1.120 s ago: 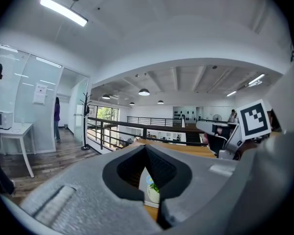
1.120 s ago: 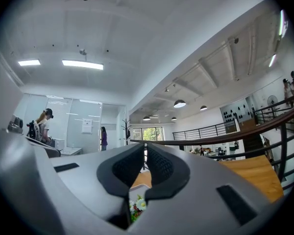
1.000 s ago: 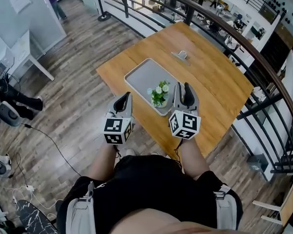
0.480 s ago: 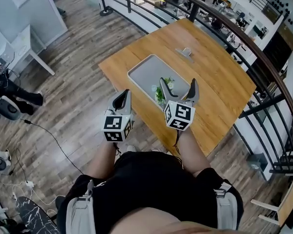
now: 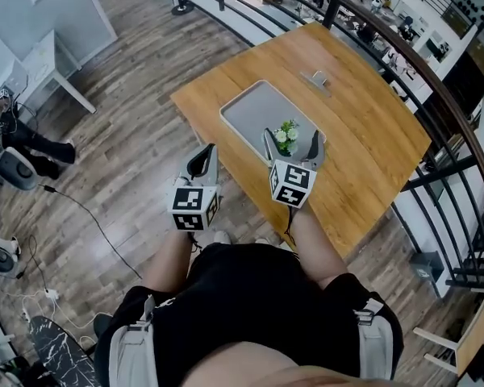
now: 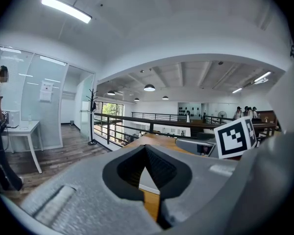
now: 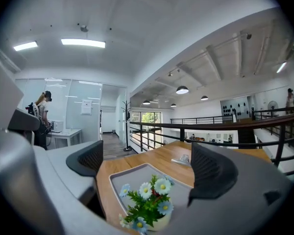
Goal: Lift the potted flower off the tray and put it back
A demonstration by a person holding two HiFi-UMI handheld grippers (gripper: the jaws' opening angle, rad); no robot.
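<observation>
The wooden table [image 5: 363, 135] bears a grey tray [image 5: 254, 115]. The right gripper [image 5: 291, 142] has its jaws spread wide on either side of the potted flower [image 5: 287, 134] at the tray's near corner, not touching it. The left gripper [image 5: 203, 158], jaws pressed together and empty, hangs beside the table's edge

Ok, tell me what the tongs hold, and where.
Nothing: right tongs stand open, potted flower between them untouched; left tongs shut, empty.
</observation>
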